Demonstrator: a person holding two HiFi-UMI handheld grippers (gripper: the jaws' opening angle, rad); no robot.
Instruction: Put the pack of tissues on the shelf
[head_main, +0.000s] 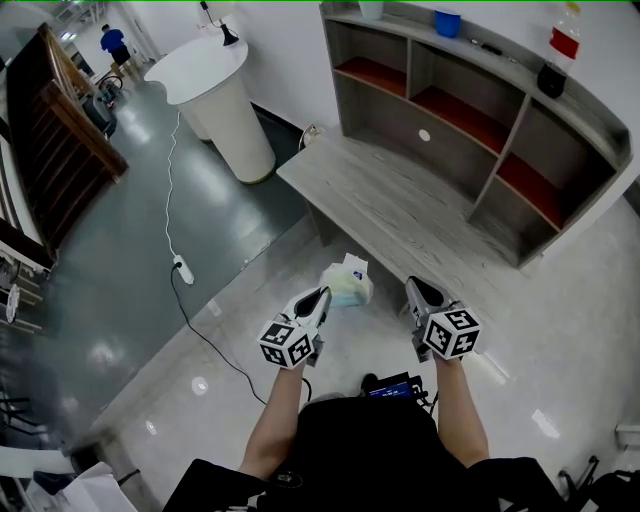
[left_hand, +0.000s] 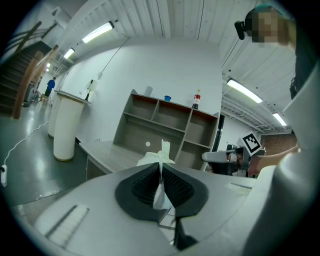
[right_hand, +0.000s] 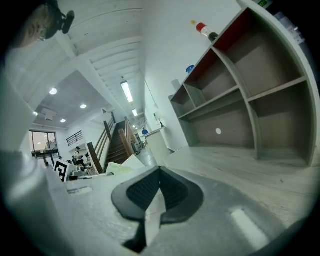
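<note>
Here is the pack of tissues (head_main: 348, 284), held up in the air just short of the near edge of the grey wooden counter (head_main: 400, 205), well short of the shelf unit (head_main: 470, 130) at the counter's far side. It is a soft, crumpled bundle in a thin clear wrapper, pale green and white, with a white tissue poking up out of its top.

The left gripper (head_main: 322, 293) has it. In the left gripper view the jaws are pressed together on a thin white flap of the wrapper, and the rest of the pack (left_hand: 159, 156) bulges out beyond the tips.

The right gripper (head_main: 412, 285) sits to the right of the pack, near it but apart. In the right gripper view its dark ribbed pads (right_hand: 142, 190) meet at the tip with nothing between them. The pack (right_hand: 117, 168) shows as a pale lump off to its left.

Both grippers point towards the shelf unit. Its open compartments have red undersides, and on its top stand a blue cup (head_main: 448, 22) and a bottle (head_main: 562, 45) with a red label.

Far left stands a white pedestal table (head_main: 225, 100). A power strip (head_main: 183, 268) with a white cable lies on the dark floor.
</note>
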